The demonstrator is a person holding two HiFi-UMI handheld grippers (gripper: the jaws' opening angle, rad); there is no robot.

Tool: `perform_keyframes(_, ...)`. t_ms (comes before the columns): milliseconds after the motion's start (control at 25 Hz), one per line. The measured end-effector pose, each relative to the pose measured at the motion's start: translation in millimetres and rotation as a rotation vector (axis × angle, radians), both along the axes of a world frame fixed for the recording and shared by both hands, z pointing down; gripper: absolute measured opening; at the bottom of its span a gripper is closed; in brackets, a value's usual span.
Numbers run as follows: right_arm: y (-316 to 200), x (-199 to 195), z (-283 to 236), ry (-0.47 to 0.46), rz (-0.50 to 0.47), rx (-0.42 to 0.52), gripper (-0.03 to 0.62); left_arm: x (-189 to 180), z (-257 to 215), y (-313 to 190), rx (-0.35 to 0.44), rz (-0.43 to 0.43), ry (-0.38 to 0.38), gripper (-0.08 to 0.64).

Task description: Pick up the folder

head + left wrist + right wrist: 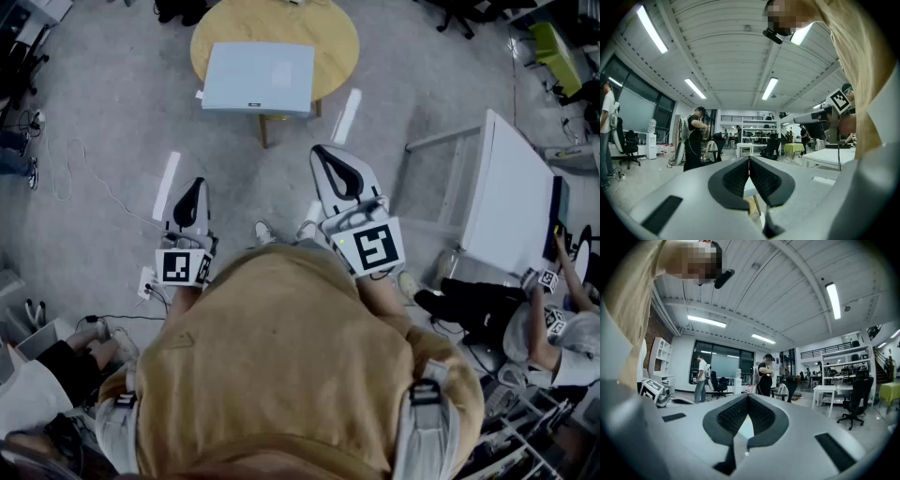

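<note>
Closed jaws — folder [258, 78] well ahead

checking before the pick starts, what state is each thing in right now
folder: closed, lying flat on the round table, near edge hanging over the rim, not held
round table: upright, carrying the folder
left gripper: shut, nothing between the jaws, pointing level
right gripper: shut, nothing between the jaws, pointing level
</note>
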State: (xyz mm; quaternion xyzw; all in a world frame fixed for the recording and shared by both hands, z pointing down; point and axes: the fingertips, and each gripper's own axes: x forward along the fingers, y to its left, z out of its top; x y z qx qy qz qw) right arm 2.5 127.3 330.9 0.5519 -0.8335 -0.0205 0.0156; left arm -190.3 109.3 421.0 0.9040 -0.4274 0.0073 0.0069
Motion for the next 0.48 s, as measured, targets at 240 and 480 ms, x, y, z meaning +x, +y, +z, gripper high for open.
perform_keyframes(240,4,4,-6,0.009,0.001,0.003,0.0,4,5,7,-0.013,0.011,-0.018,0.005)
perform_keyframes(480,3,2,-1,0.012,0.01,-0.012,0.0,8,13,5,-0.034,0.03,-0.011,0.003)
